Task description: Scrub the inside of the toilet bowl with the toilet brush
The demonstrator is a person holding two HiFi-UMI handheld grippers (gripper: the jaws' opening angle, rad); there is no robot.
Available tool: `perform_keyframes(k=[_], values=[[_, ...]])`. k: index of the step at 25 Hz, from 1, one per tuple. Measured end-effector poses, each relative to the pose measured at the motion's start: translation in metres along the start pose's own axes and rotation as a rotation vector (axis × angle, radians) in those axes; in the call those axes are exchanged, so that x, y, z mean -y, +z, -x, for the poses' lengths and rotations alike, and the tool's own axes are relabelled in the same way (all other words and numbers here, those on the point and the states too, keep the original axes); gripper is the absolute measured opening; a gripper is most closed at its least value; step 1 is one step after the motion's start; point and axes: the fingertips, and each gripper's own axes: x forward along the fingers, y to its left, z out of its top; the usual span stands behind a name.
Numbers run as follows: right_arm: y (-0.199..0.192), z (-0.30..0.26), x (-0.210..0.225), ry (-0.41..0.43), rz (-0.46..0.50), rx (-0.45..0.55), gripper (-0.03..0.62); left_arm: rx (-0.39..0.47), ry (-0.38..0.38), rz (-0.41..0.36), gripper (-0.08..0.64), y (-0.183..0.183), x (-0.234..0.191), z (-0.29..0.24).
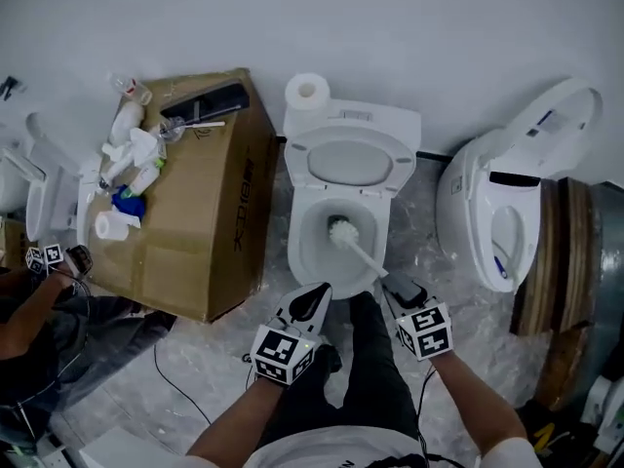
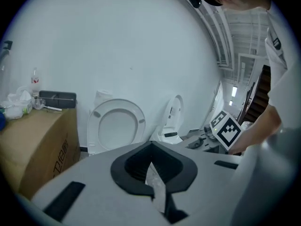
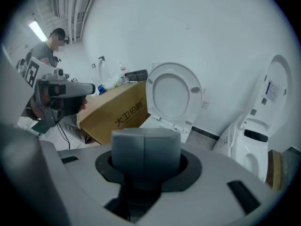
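Toilet brush (image 1: 343,232) stands slanted in the toilet bowl (image 1: 310,253), its white bristle head low against the inner wall near the drain. Its handle runs back over the front rim to the right gripper (image 1: 395,283), whose jaws are clamped together on it. The left gripper (image 1: 317,295) hangs just beside the bowl's front rim, jaws drawn together to a thin point with nothing between them. The seat (image 1: 349,159) is tipped up against the tank, where a toilet paper roll (image 1: 307,92) sits. A cardboard box (image 1: 210,193) stands left of the toilet and a second toilet (image 1: 502,198) to its right.
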Motion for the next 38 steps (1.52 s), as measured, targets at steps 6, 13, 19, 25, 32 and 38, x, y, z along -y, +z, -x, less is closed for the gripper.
perform_keyframes(k=[6, 13, 19, 25, 32, 38], values=[[0.041, 0.077, -0.02, -0.011, -0.028, 0.107, 0.155, 0.055, -0.007, -0.016, 0.008, 0.054, 0.033, 0.04], [0.08, 0.158, -0.047, 0.008, -0.067, 0.211, 0.155, 0.118, 0.0, -0.032, 0.008, 0.114, 0.064, 0.083], [0.114, 0.211, -0.057, 0.002, -0.051, 0.305, 0.155, 0.19, -0.028, -0.053, 0.008, 0.154, 0.097, 0.105], [0.133, 0.25, -0.057, -0.011, -0.042, 0.373, 0.155, 0.245, -0.047, -0.076, 0.008, 0.186, 0.123, 0.117], [0.151, 0.264, -0.073, -0.012, -0.032, 0.445, 0.155, 0.293, -0.027, -0.065, 0.008, 0.205, 0.111, 0.137], [0.161, 0.274, -0.082, -0.011, -0.026, 0.479, 0.155, 0.322, -0.016, -0.064, 0.008, 0.213, 0.107, 0.149]])
